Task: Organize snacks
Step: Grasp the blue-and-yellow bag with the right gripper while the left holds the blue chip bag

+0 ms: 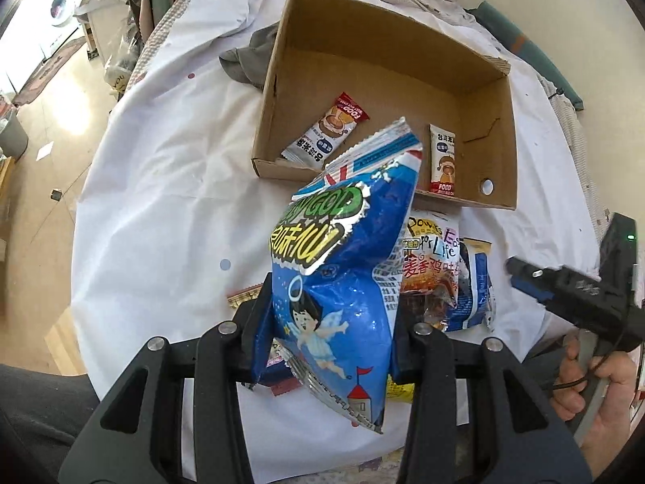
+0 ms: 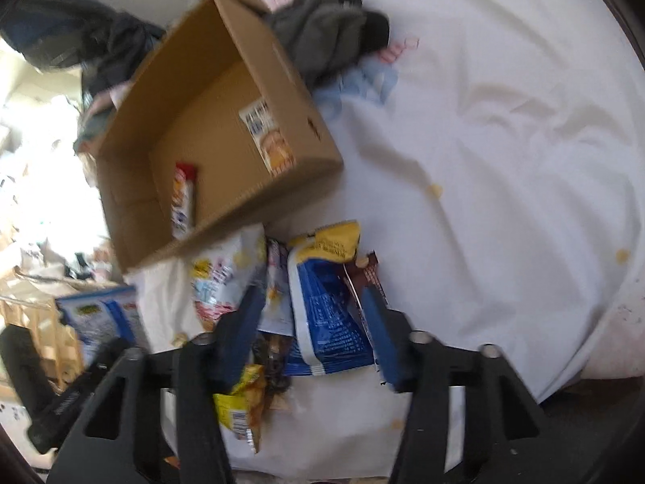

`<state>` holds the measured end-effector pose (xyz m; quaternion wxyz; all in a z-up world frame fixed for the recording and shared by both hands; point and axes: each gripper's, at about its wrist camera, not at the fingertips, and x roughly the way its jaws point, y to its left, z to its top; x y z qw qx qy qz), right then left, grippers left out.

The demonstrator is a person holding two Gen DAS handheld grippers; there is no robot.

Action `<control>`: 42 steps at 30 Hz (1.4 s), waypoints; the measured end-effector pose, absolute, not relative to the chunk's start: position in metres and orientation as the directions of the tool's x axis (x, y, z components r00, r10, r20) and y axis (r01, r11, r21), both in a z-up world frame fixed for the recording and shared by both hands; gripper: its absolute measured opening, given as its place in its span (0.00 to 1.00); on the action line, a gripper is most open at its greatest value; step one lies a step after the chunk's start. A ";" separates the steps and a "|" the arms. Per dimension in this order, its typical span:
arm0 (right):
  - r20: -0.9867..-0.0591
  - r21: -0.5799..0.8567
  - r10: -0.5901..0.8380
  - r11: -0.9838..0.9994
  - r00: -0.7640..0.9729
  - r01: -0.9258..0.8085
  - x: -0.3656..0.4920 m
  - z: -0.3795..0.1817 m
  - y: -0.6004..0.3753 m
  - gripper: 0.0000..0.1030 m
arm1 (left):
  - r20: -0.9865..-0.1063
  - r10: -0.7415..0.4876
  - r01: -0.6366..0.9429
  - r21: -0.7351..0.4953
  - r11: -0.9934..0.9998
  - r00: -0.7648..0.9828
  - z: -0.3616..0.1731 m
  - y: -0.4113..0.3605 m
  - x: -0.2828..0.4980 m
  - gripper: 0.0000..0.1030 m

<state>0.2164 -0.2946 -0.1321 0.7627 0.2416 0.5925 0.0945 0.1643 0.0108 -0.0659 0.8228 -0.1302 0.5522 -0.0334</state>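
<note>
My left gripper (image 1: pixel 328 322) is shut on a large blue snack bag (image 1: pixel 342 258) and holds it up in front of the open cardboard box (image 1: pixel 500 129). The box holds two small red-and-white snack packets (image 1: pixel 326 129) (image 1: pixel 442 159). My right gripper (image 2: pixel 314 314) is open, its fingers on either side of a blue-and-white snack bag (image 2: pixel 326 314) that lies in a pile of snacks on the white sheet. The box also shows in the right wrist view (image 2: pixel 225 129), with one packet (image 2: pixel 183 201) inside. The held blue bag shows at the left of that view (image 2: pixel 105 318).
More snack bags lie just in front of the box: an orange-and-white one (image 1: pixel 431 258), a yellow one (image 2: pixel 242 399). Grey clothing (image 2: pixel 326 36) lies behind the box. The white sheet (image 2: pixel 504 161) stretches to the right. The right gripper's body shows in the left wrist view (image 1: pixel 576 294).
</note>
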 end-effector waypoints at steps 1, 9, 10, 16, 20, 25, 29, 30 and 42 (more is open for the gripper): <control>-0.866 0.469 0.425 0.873 0.264 0.134 0.219 -0.135 -0.289 0.42 | -0.906 -0.193 -0.097 -0.246 0.964 0.378 -0.068 0.012 0.166 0.38; -0.934 0.339 0.321 0.934 0.157 0.111 0.231 -0.163 -0.254 0.39 | -0.901 -0.219 -0.112 -0.279 0.954 0.375 -0.065 0.017 0.165 0.38; -0.942 0.318 0.302 0.943 0.146 0.103 0.233 -0.166 -0.251 0.39 | -0.900 -0.219 -0.109 -0.278 0.954 0.377 -0.065 0.016 0.165 0.38; -0.948 0.301 0.291 0.951 0.130 0.069 0.233 -0.170 -0.245 0.18 | -0.900 -0.222 -0.103 -0.279 0.955 0.376 -0.066 0.013 0.168 0.38; -0.922 0.358 0.339 0.930 0.186 0.079 0.225 -0.154 -0.258 0.17 | -0.898 -0.206 -0.093 -0.261 0.961 0.388 -0.065 0.013 0.167 0.38; -0.873 0.448 0.418 0.891 0.252 0.075 0.211 -0.134 -0.277 0.17 | -0.897 -0.200 -0.092 -0.255 0.963 0.394 -0.066 0.012 0.166 0.38; -0.811 0.540 0.501 0.840 0.301 0.056 0.202 -0.117 -0.288 0.17 | -0.891 -0.178 -0.080 -0.231 0.970 0.417 -0.064 0.007 0.164 0.38; -0.793 0.562 0.522 0.826 0.313 0.044 0.200 -0.114 -0.288 0.17 | -0.889 -0.175 -0.077 -0.228 0.971 0.423 -0.063 0.007 0.163 0.38; -0.616 0.654 0.661 0.733 0.429 -0.190 0.193 -0.064 -0.266 0.17 | -0.811 -0.088 -0.086 -0.168 0.982 0.578 -0.031 0.012 0.153 0.38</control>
